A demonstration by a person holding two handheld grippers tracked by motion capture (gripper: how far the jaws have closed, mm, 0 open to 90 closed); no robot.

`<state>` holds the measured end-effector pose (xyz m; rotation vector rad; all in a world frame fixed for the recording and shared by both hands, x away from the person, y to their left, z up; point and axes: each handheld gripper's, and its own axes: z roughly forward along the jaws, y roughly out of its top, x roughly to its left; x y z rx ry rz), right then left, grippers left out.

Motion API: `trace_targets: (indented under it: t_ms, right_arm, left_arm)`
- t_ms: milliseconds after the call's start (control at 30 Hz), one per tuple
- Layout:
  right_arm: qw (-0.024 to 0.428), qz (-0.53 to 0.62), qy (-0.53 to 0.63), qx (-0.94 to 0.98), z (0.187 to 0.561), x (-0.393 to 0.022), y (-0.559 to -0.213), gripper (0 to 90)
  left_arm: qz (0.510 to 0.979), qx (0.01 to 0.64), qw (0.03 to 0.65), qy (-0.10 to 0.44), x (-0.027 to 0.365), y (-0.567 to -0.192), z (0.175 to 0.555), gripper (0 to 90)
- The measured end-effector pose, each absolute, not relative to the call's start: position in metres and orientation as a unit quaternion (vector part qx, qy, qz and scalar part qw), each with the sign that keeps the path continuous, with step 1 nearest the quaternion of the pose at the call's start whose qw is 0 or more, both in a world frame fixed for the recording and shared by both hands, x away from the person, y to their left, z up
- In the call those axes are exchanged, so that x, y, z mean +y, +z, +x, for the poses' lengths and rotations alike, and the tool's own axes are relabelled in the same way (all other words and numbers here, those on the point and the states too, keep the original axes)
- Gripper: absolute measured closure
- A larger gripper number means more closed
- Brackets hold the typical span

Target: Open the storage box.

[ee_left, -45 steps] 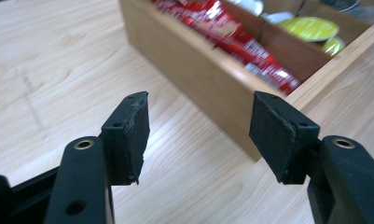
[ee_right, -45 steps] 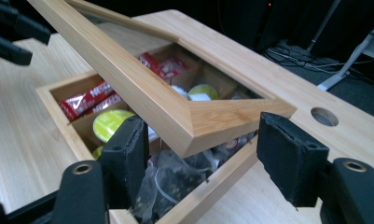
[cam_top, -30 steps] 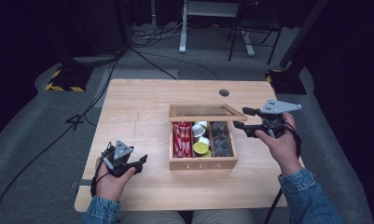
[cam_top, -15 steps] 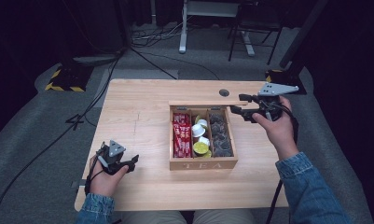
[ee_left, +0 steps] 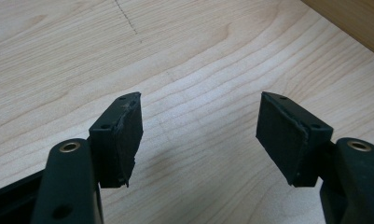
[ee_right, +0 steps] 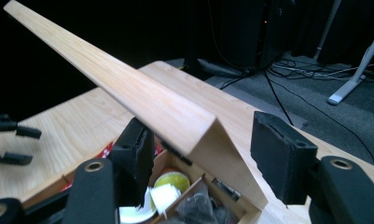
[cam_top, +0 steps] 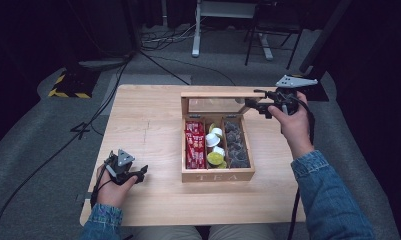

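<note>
The person's right hand (cam_top: 291,120) reaches forward over the far right corner of the wooden tea box (cam_top: 217,175), holding the right claw (cam_top: 250,104) level with its grey three-cornered plate on top. Its jaws have just been closing and straddle the corner of the raised lid (ee_right: 142,105), a pale, smooth-grained wooden frame with a glass pane; one pad sits close against the lid's underside, the other stands apart, so the claw is released rather than clamped. The box sits mid-tabletop, its three compartments holding red packets (cam_top: 194,145), round white and yellow capsules (cam_top: 215,150) and dark pods (cam_top: 236,145). The left hand (cam_top: 113,182) rests low near the front left edge of the tabletop (cam_top: 148,120), its left claw (ee_left: 198,135) released, jaws just widening over bare light wood.
</note>
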<state>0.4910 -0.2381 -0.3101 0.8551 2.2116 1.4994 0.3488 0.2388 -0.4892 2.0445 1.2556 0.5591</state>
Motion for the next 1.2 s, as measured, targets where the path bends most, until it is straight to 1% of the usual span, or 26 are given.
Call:
trace_targets:
  t_ms: [500, 733, 1200]
  right_arm:
    - [0.173, 0.326, 0.535, 0.760, 0.519, -0.232, -0.307, 42.2]
    - [0.174, 0.338, 0.527, 0.760, 0.533, -0.228, -0.316, 45.4]
    - [0.171, 0.371, 0.516, 0.753, 0.556, -0.222, -0.344, 45.6]
  left_arm:
    - [0.777, 0.488, 0.339, 0.208, 0.238, -0.492, 0.354, 33.1]
    - [0.777, 0.487, 0.340, 0.207, 0.239, -0.491, 0.354, 33.1]
    - [0.779, 0.484, 0.342, 0.204, 0.240, -0.491, 0.353, 32.8]
